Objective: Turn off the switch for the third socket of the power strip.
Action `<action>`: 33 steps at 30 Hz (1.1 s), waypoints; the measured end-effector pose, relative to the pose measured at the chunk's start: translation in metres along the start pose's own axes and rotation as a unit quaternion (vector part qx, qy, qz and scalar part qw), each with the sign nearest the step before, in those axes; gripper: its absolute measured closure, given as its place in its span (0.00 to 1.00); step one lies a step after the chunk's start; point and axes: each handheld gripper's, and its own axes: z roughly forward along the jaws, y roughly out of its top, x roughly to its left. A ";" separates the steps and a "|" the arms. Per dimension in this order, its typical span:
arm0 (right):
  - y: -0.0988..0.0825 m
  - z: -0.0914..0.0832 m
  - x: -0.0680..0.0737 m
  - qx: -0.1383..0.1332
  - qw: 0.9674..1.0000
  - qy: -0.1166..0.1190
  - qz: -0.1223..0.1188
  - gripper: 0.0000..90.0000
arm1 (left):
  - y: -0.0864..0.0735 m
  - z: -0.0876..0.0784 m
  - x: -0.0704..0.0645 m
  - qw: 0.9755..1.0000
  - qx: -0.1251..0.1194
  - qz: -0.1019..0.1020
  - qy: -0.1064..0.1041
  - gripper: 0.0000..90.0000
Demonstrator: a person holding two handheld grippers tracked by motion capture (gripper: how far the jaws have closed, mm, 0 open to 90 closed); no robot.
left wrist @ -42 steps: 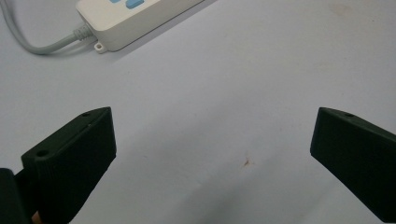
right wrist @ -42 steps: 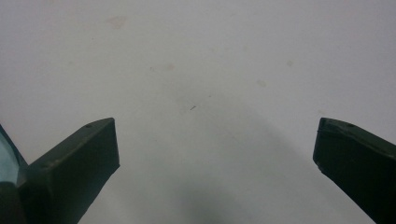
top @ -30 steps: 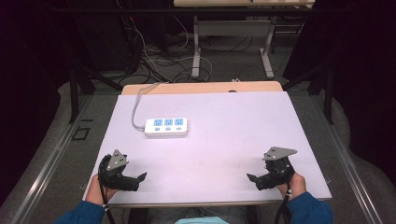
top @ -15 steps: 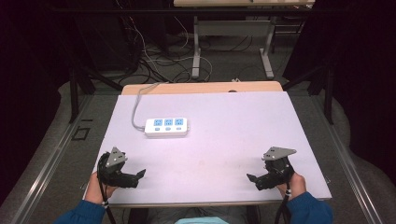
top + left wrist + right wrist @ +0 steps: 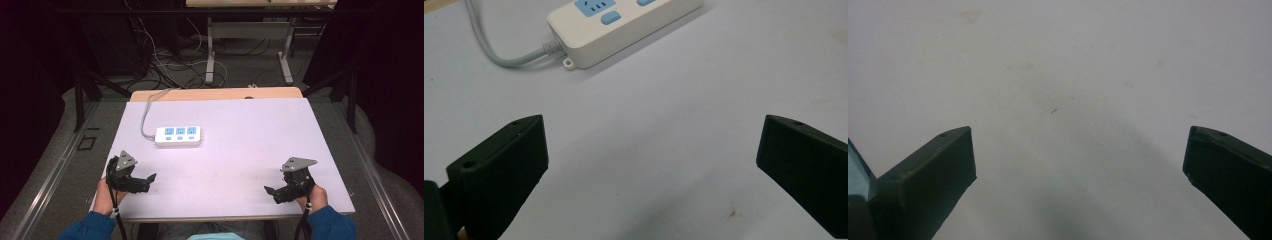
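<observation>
Dark floor strewn with cables lies beyond the pale worktop (image 5: 250, 145), and near its front edge the left gripper (image 5: 147, 179) and right gripper (image 5: 270, 192) hover well apart, each with its jaws spread wide and holding nothing. Outward from the left gripper, nearest to it and toward the far left of the worktop, lies the white power strip (image 5: 178, 136) with blue sockets, its grey cord (image 5: 146, 115) trailing off the back edge. No containers are present; as I judge it, the risk is a pinch at the strip's end skidding it away, or a tug on the cord slewing it round.
</observation>
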 end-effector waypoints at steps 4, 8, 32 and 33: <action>0.000 0.000 0.000 0.000 1.000 0.000 -0.001 0.00 | 0.003 0.004 0.000 1.000 -0.005 -0.001 0.003 0.00; 0.000 0.000 0.000 0.001 1.000 0.001 0.002 0.00 | 0.006 0.008 0.002 1.000 -0.002 0.002 0.002 0.00; 0.000 0.002 -0.001 0.002 1.000 0.003 0.002 0.00 | 0.025 0.039 0.025 0.999 0.008 -0.013 0.029 0.00; 0.000 0.002 -0.001 0.002 1.000 0.003 0.002 0.00 | 0.026 0.040 0.026 0.999 0.008 -0.011 0.033 0.00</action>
